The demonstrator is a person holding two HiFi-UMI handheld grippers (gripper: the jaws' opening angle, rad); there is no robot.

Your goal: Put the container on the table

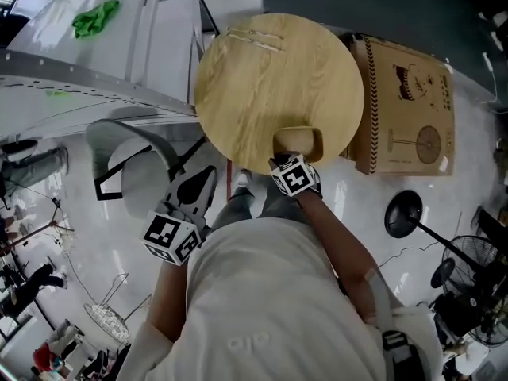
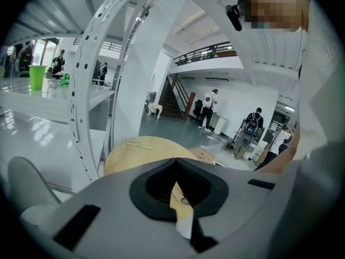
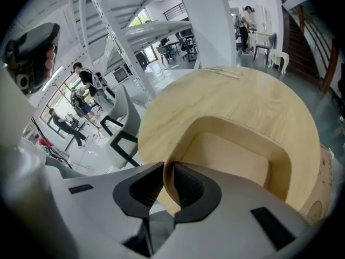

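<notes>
The container [image 1: 298, 142] is a shallow, light wooden tray with rounded corners. It sits at the near edge of the round wooden table [image 1: 270, 78]. My right gripper [image 1: 290, 157] is shut on its near rim. In the right gripper view the rim is pinched between the two dark pads, with the container [image 3: 232, 155] stretching ahead of my right gripper [image 3: 168, 169] over the table [image 3: 226, 96]. I cannot tell whether its base touches the tabletop. My left gripper [image 1: 205, 181] hangs below the table's left edge, beside my leg. In its own view the left gripper [image 2: 174, 163] is shut and empty.
A grey chair [image 1: 135, 165] stands left of the table. A flat cardboard box [image 1: 409, 109] lies to the table's right, and a black lamp stand [image 1: 403, 213] is nearer me. Two thin sticks [image 1: 254, 40] rest at the table's far edge. White shelving [image 2: 97, 63] rises on the left.
</notes>
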